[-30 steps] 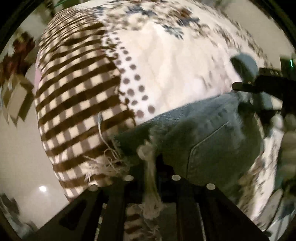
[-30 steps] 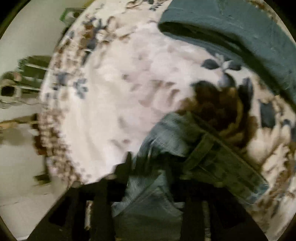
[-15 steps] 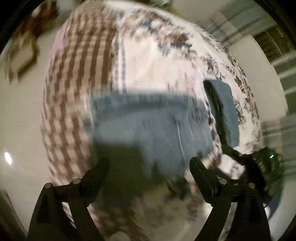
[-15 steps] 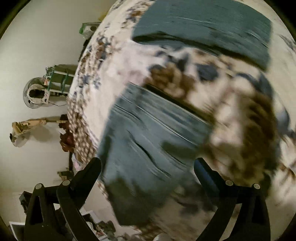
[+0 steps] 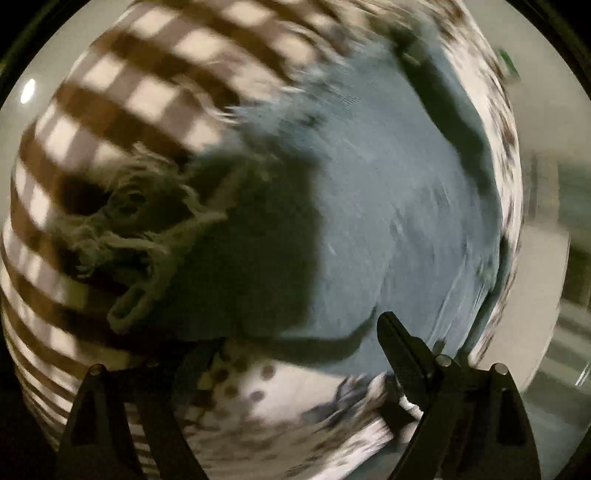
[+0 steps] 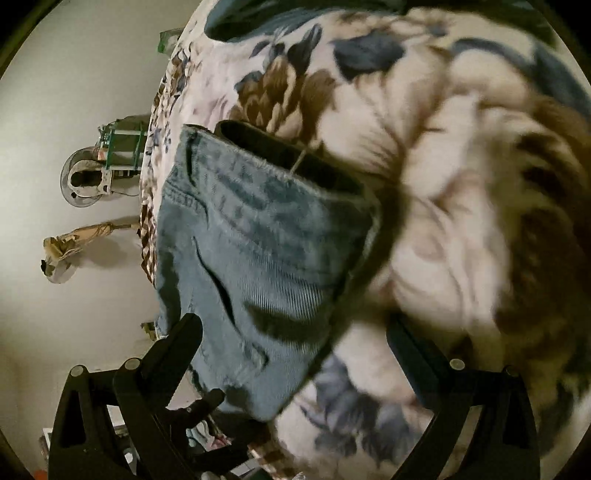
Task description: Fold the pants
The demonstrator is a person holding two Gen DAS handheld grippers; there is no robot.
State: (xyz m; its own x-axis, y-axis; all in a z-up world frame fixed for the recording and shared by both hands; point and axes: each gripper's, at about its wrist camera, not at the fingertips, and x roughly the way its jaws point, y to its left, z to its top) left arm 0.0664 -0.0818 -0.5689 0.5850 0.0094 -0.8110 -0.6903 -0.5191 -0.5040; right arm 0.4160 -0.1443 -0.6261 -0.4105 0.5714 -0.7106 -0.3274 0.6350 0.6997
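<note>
The folded blue denim pants (image 5: 388,206) lie flat on the patterned bed cover (image 5: 122,96), with frayed white threads (image 5: 140,229) at their left edge. My left gripper (image 5: 288,350) is open and empty, just above the near edge of the pants. In the right wrist view the same pants (image 6: 258,251) lie with the waistband towards the top. My right gripper (image 6: 291,332) is open and empty, its left finger (image 6: 177,343) over the denim and its right finger (image 6: 410,350) over the floral cover. Both views are blurred.
The bed cover is brown-checked on one side and floral (image 6: 461,184) on the other. A dark blue folded cloth (image 6: 295,14) lies at the far end. A fan (image 6: 85,181) and other clutter stand on the pale floor (image 6: 55,110) beside the bed.
Both grippers were shut on the denim a second ago, then opened and let go. The pants now lie flat. Both grippers have since moved closer to the pants.
</note>
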